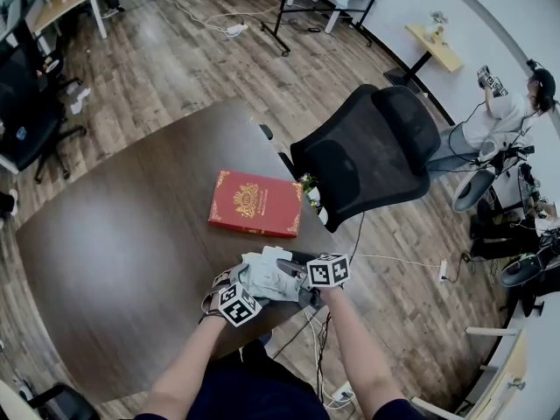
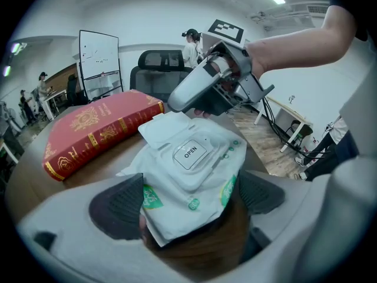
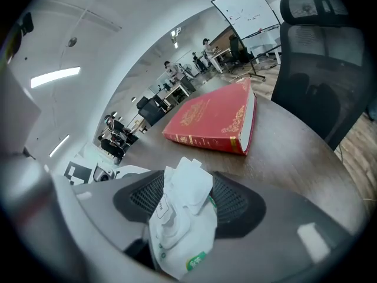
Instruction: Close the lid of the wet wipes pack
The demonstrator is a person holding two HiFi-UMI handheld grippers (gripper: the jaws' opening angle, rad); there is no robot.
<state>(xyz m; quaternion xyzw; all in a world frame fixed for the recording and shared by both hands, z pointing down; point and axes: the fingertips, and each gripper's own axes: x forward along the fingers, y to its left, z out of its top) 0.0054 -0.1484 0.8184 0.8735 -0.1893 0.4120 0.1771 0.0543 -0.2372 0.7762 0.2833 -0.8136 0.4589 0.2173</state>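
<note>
Wet wipes pack (image 2: 194, 181) lies at the near edge of the dark counter (image 1: 131, 234), just on the person's side of a red book (image 1: 255, 203), caught between both claws; whether its underside rests on the wood I cannot tell. It looks like a soft film pouch: light, easy to crumple, probably a little slick, and likely to sag if lifted by one corner. The only stiff part is the moulded lid (image 2: 189, 152) marked OPEN on its top face, so the sensible holds are the pouch's end, clear of that frame, to steady it, and the lid itself, squeezed flat against the pouch, to snap it down. A white flap (image 2: 165, 127) stands up at the lid's far edge; I cannot say whether it is part of the closure or a loose wipe, and if it is a wipe it may get trapped under the lid. The left claw (image 2: 188, 208) is spread wide, its two ribbed pads bearing on the side edges of the pouch's near end, gripping it. The right claw (image 3: 187, 202) is drawn in narrow, one pad on the lid face and the other on the underside, pinching the pack and the flap between them, which I judge to be the closing squeeze.
</note>
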